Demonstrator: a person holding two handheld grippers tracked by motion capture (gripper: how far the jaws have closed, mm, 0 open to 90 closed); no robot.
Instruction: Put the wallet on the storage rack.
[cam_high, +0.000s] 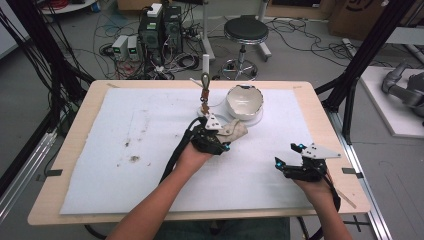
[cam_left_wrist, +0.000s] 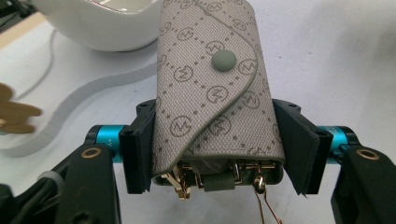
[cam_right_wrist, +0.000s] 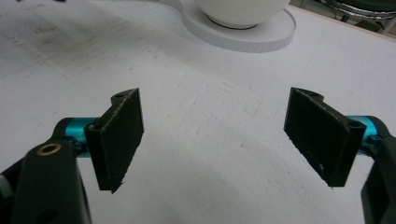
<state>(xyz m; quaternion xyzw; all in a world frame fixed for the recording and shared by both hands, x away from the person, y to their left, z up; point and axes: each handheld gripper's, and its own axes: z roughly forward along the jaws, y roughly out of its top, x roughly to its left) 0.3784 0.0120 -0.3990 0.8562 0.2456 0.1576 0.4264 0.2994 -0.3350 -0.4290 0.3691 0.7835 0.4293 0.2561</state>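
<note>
1. Grey monogrammed key pouch (cam_left_wrist: 212, 93) with a snap button sits pinched between the left hand-held gripper (cam_left_wrist: 217, 149) jaws, near the surface (cam_high: 75, 145) centre.
2. White bowl (cam_high: 244, 101) stands just beside it, at one o'clock.
3. Right hand-held gripper (cam_right_wrist: 212, 135), at four o'clock, hovers spread wide, holding nothing.

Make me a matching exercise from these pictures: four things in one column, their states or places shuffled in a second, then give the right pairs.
Things:
1. left gripper
2. right gripper
3. white bowl
4. key pouch

States or places:
A. stands on a white base at the far side of the mat
B. jaws wide apart, nothing between them
C. snap flap closed, metal hooks showing at its open end
D. jaws pressed on both sides of a patterned fabric case

Pairs: 1-D, 2-B, 3-A, 4-C
</note>
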